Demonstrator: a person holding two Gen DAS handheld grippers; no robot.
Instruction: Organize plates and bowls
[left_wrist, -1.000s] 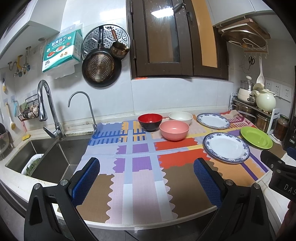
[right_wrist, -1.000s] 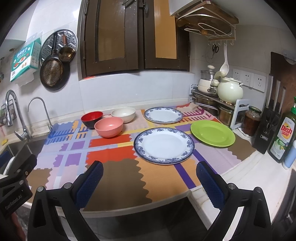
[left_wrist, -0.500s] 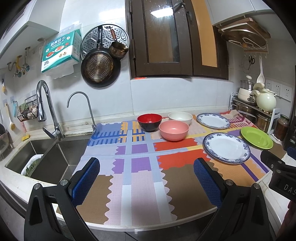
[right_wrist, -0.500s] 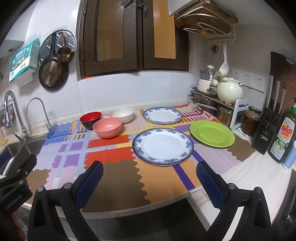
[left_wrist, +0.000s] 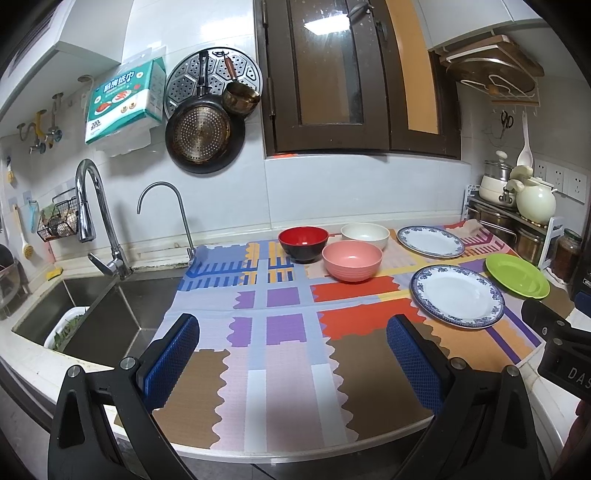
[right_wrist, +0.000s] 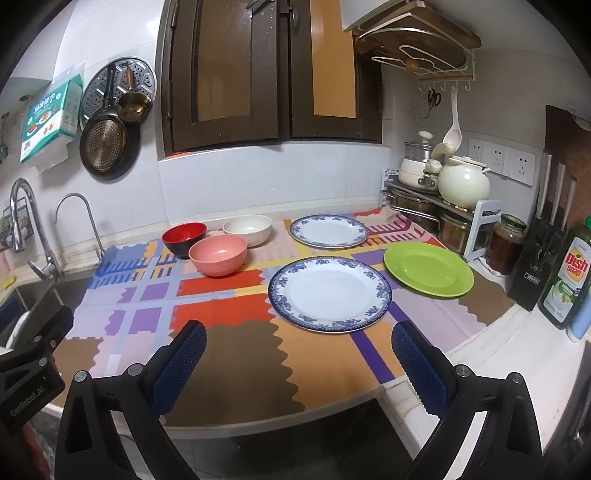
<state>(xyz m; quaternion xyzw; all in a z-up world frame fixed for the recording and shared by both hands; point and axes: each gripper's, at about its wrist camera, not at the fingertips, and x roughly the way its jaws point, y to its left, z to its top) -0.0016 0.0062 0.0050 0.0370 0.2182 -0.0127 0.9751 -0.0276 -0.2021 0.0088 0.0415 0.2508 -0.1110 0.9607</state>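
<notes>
Both tools sit back at the near edge of the worktop (right_wrist: 491, 343), and I hold them spread wide with nothing between the blue pads. My right tool (right_wrist: 297, 356) looks straight along its fingers at the large white plate with the blue patterned rim (right_wrist: 330, 293), which lies flat on the multicoloured patchwork mat (left_wrist: 284, 354) just ahead and slightly right of centre. That plate is the closest piece to either tool, so I judge the right hand is the one to start with. The lime-green round plate (right_wrist: 428, 270) lies further right, near but apart from it, and a second blue-rimmed white plate (right_wrist: 328, 230) sits behind, toward the wall.

From my left tool (left_wrist: 293, 349) the three bowls are forward and a little right: the pink bowl (left_wrist: 351, 260) in front, the red bowl with a black outside (left_wrist: 303, 243) and the cream bowl (left_wrist: 365, 235) behind it, all upright and clustered closely. Whether they touch I cannot tell.

Nothing is stacked yet. A flat plate gives the pads only its rim, so I expect to come in low at its near edge.
</notes>
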